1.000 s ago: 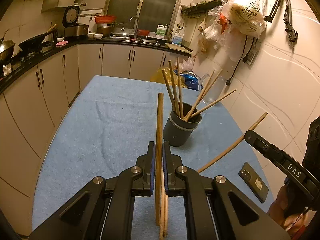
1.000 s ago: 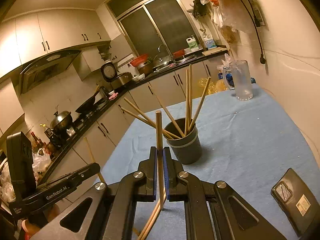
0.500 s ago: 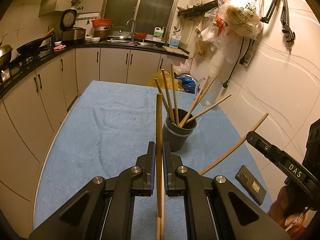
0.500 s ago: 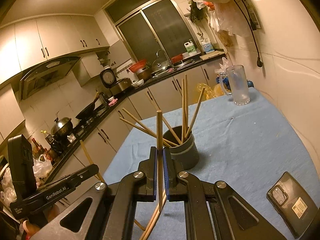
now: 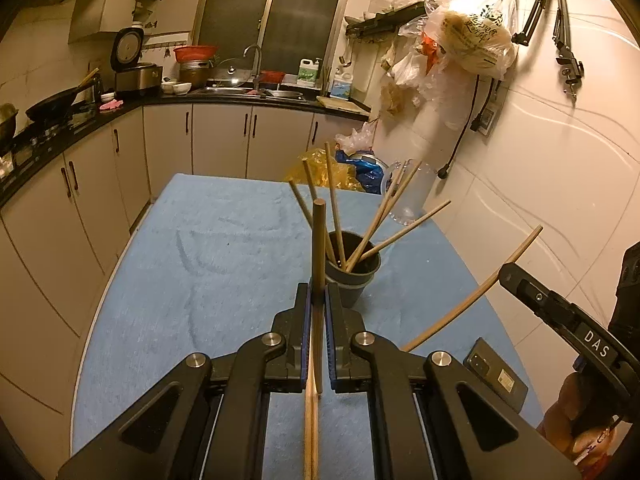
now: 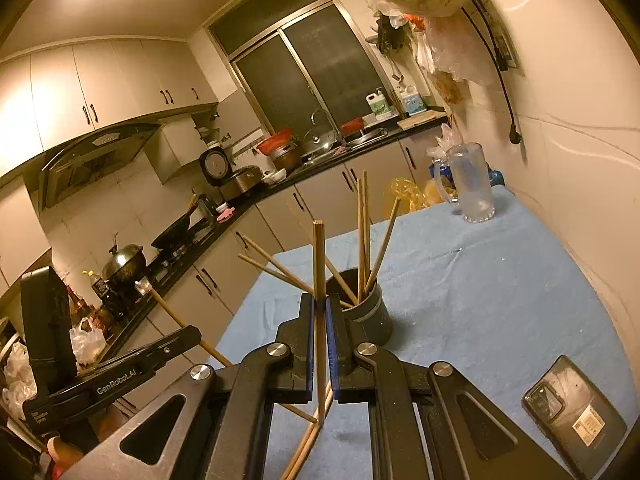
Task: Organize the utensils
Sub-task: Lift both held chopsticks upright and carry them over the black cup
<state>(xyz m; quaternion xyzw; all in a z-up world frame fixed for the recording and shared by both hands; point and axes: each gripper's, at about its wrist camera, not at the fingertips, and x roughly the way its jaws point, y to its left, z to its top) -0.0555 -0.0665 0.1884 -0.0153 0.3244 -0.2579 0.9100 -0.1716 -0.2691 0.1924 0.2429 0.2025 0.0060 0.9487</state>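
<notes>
Chopsticks are the job: several already lean fanned in the dark cup (image 5: 352, 276) standing on the blue-covered desk (image 5: 224, 248), rims holding them upright. Left gripper (image 5: 318, 300) has its jaws clenched on one chopstick (image 5: 319, 240), gripped mid-shaft and held upright just short of the cup, probably so an end can drop in cleanly. Right gripper (image 6: 320, 312) likewise grasps a chopstick (image 6: 319, 256) near its middle (another pair appears beneath each gripper, unclear whether lying on the cloth). A phone (image 6: 572, 412) lies at the right.
</notes>
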